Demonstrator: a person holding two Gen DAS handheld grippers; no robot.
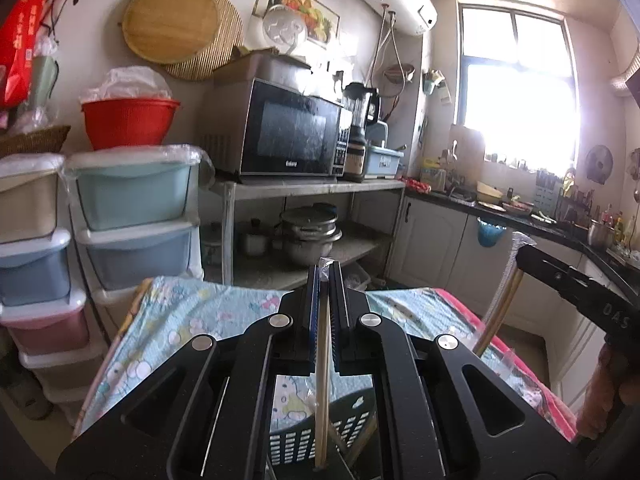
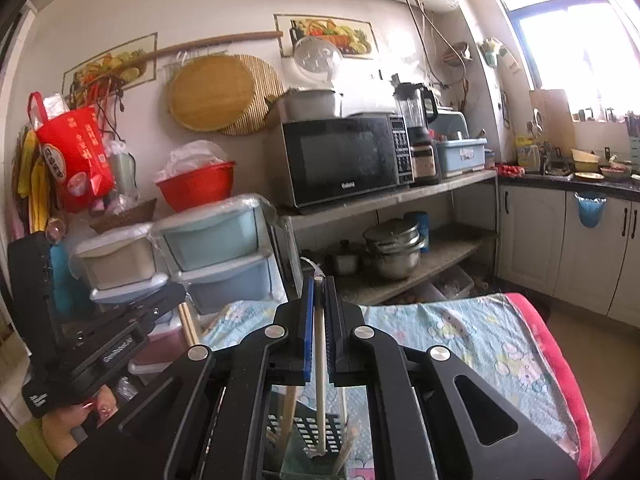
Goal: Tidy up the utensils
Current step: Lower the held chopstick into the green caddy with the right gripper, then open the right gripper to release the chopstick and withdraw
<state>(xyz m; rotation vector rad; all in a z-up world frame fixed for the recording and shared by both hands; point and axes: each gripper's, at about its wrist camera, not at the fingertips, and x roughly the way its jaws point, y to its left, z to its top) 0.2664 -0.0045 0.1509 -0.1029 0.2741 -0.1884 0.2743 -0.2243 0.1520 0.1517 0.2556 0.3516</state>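
My left gripper [image 1: 325,276] clamps one chopstick [image 1: 322,392], my right gripper [image 2: 319,292] another chopstick [image 2: 320,380]; both tips hang over the slotted basket [image 1: 296,440] at the table's [image 1: 224,312] near edge, far end bare.
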